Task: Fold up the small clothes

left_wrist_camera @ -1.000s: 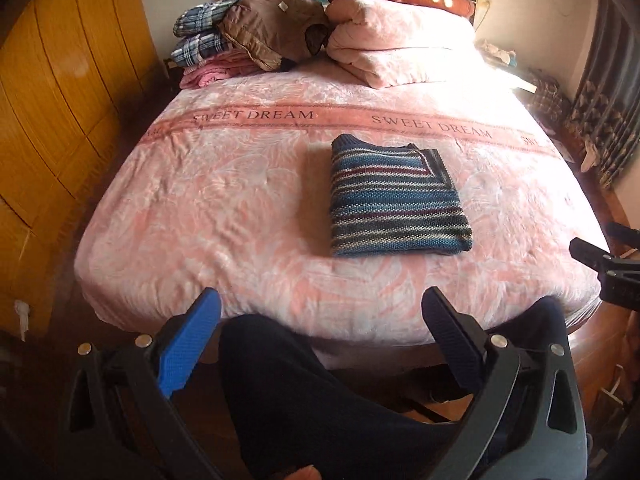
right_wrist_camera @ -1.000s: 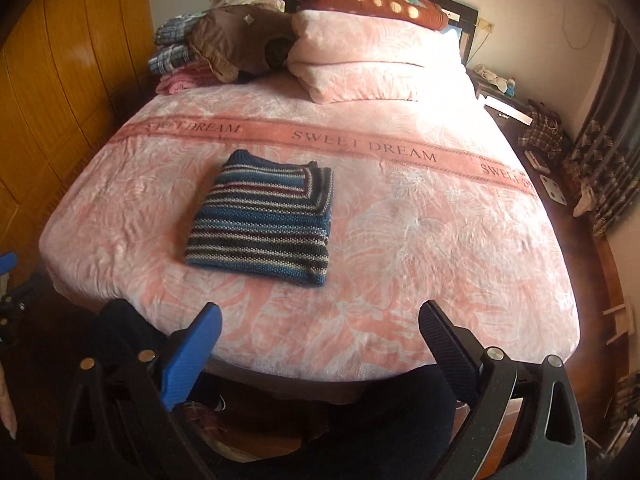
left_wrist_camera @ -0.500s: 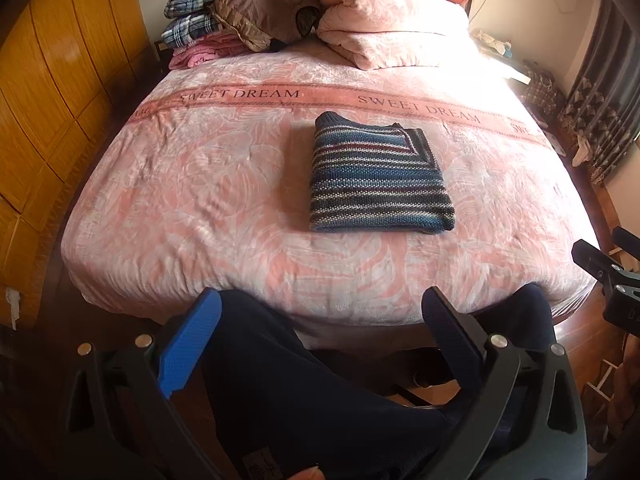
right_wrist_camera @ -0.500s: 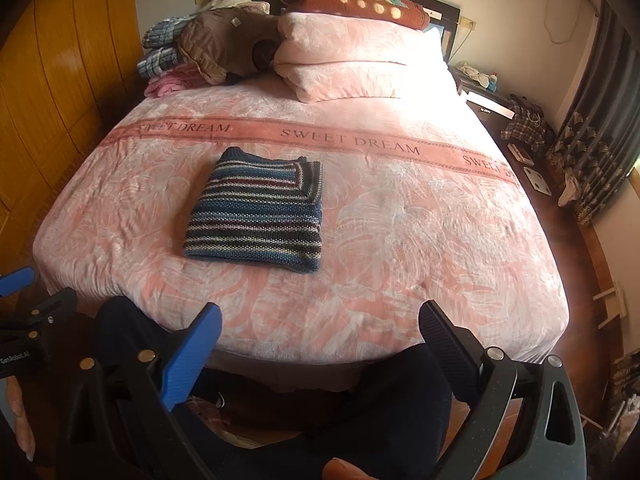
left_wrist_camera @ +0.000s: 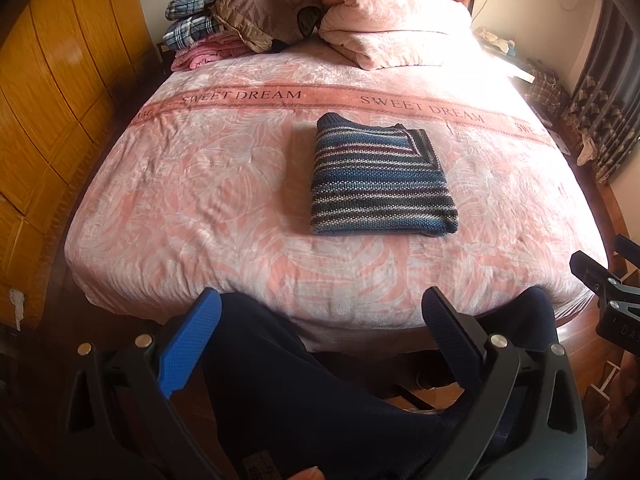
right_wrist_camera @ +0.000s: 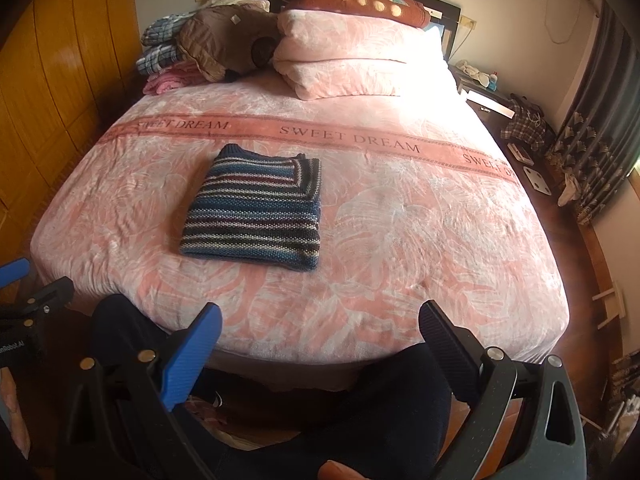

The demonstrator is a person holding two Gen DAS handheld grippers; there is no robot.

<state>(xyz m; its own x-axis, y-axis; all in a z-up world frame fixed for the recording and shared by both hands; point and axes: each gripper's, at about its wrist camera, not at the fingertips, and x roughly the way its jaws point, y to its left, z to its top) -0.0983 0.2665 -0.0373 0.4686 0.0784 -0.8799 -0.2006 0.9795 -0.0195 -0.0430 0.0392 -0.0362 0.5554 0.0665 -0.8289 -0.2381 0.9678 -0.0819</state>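
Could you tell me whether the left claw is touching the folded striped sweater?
Apart. The left wrist view shows the left claw open, off the bed's foot, with bare bedspread between it and the sweater.

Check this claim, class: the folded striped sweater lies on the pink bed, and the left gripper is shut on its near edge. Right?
Not quite. The left gripper is open and holds nothing, short of the bed, as the left wrist view shows. The folded striped sweater does lie there.

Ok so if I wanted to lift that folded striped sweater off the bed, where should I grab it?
Take the striped sweater by its near folded edge, coming in low from the foot of the bed. That edge is thick, straight and faces both open grippers, so the layers should stay together.
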